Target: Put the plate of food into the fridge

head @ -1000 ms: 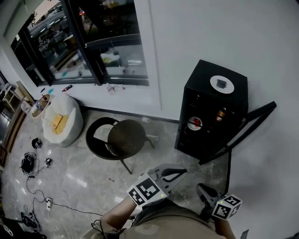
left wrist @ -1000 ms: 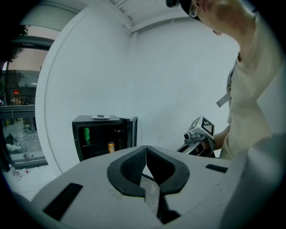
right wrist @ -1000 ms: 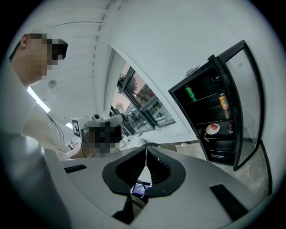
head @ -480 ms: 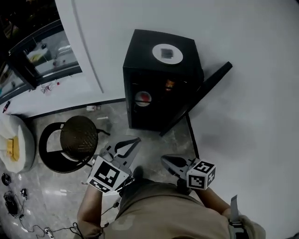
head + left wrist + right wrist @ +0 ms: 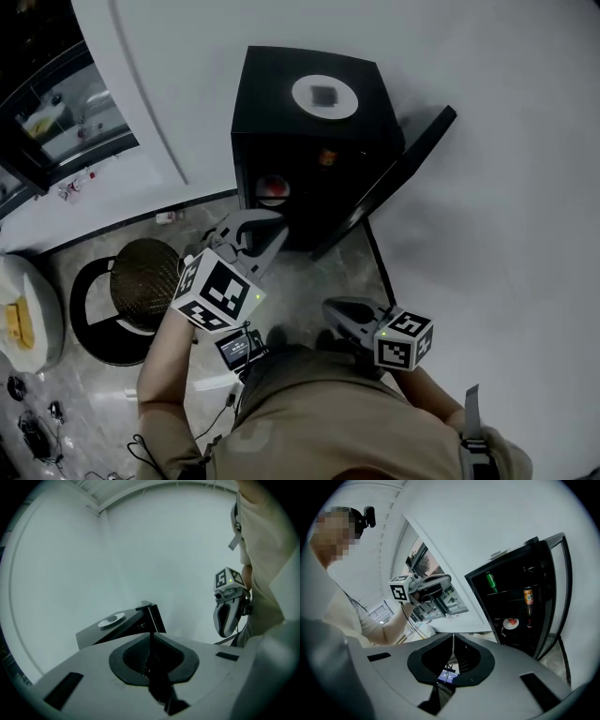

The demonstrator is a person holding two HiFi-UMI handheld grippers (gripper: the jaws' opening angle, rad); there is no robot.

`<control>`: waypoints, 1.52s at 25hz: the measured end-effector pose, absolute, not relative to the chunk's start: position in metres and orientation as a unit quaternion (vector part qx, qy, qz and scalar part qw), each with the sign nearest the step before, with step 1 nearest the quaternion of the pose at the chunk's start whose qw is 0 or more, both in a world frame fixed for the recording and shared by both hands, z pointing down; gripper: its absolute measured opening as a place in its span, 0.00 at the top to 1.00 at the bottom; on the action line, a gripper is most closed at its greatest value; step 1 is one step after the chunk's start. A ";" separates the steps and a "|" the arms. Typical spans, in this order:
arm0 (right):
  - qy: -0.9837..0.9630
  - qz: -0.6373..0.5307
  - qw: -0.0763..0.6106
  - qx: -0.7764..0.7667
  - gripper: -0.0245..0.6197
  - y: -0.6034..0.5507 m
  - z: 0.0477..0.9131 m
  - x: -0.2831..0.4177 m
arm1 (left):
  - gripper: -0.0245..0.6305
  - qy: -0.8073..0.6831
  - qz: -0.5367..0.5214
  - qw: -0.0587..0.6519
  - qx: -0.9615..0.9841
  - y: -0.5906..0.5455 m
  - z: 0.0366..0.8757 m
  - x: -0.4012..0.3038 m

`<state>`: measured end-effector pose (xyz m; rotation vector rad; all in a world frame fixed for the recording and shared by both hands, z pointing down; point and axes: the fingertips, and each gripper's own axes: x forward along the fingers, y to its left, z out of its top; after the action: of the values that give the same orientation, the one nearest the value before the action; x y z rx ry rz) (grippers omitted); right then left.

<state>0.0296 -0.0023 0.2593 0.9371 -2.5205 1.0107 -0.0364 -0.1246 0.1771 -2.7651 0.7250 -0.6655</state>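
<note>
Plate (image 5: pixel 510 623): holds food, on shelf inside fridge (image 5: pixel 272 94); placement looks done
Door (image 5: pixel 403 161): open; closing probably left
Left tool (image 5: pixel 267 223), right tool (image 5: pixel 336 309): both closed, empty, apart from fridge

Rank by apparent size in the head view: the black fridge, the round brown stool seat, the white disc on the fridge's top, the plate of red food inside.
1. black fridge
2. round brown stool seat
3. white disc
4. plate of red food, partly hidden, so less sure
</note>
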 end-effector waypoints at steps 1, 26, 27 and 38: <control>-0.869 0.347 0.133 0.325 0.93 -0.003 0.259 0.029 | 0.94 0.243 -0.226 0.102 -0.938 -0.131 0.178 -0.035; -0.856 0.411 0.086 0.300 0.93 -0.046 0.283 0.088 | 0.47 0.188 -0.488 0.303 -0.797 -0.319 0.211 0.075; -0.856 0.412 0.087 0.299 0.93 -0.048 0.284 0.090 | 0.47 0.187 -0.491 0.304 -0.795 -0.322 0.212 0.078; -0.861 0.410 0.093 0.286 0.93 -0.047 0.292 0.105 | 0.47 0.178 -0.527 0.254 -0.792 -0.329 0.224 0.077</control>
<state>0.1051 -0.0467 0.2916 0.8478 -2.5559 1.2183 0.0772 -0.3287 0.2238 -2.1511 0.4843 -1.4314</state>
